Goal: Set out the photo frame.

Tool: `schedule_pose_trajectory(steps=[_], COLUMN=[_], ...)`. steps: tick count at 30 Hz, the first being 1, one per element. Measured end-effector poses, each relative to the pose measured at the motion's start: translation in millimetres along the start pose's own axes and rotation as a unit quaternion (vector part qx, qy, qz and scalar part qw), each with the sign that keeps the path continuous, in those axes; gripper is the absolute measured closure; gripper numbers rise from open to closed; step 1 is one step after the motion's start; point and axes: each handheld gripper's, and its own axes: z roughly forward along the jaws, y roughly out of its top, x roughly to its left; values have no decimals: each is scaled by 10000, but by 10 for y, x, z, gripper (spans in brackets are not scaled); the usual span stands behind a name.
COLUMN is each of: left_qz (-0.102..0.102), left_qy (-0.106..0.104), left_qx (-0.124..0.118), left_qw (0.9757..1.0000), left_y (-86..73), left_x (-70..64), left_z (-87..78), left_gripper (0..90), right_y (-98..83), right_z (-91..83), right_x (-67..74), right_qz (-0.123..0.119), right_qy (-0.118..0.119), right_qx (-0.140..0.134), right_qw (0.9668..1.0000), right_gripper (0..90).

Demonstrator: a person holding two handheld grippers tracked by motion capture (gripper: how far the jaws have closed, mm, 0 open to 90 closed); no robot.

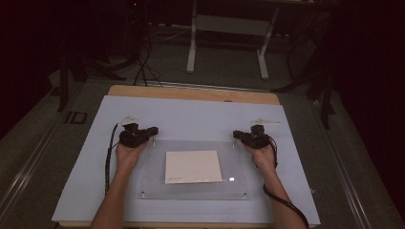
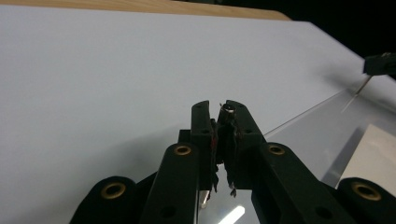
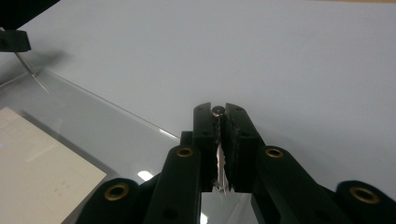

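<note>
left gripper (image 1: 152,131) jaws clamped on far-left screw (image 2: 228,110) | right gripper (image 1: 237,135) jaws clamped on far-right screw (image 3: 217,110) | clear sheet (image 1: 153,183) lies near, between both

Both tongs (image 1: 154,130) (image 1: 235,135) clamped, forearms apart.

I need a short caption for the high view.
Both grippers pinch the far corner pins of a clear acrylic sheet.

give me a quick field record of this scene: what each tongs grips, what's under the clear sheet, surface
left tongs: shut on a small screw at the far left corner of the acrylic sheet
right tongs: shut on a small screw at the far right corner
under sheet: white paper, centred
surface: pale blue mat on a wooden table
remaining screws: one at each near corner
</note>
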Motion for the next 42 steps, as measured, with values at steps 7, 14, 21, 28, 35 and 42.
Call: schedule_pose_trajectory(steps=[7,14,21,28,35,42], left_qz=[-357,-528,-619,-696,-722,-772], left_qy=[-345,-267,-227,-152,-109,-78], left_qx=[146,173,191,191,197,214], left_qw=[9987,9981,9976,9973,9971,9968], left_y=[62,85,96,104,109,116], left_x=[127,139,151,151,149,154], left_z=[52,94,119,141,151,164], left_gripper=[830,838,840,842,842,843], right_y=[62,126,190,251,295,263], right_z=[39,68,-82,-384,-677,-920], right_x=[-41,-27,53,204,548,973], right_qz=[66,-10,-280,-512,-973,-1328], right_qy=[30,-125,-492,-337,237,331], right_qx=[96,233,323,285,203,-64], right_qw=[9999,9997,9979,9977,9948,9906], right_gripper=[844,838,720,683,824,900])
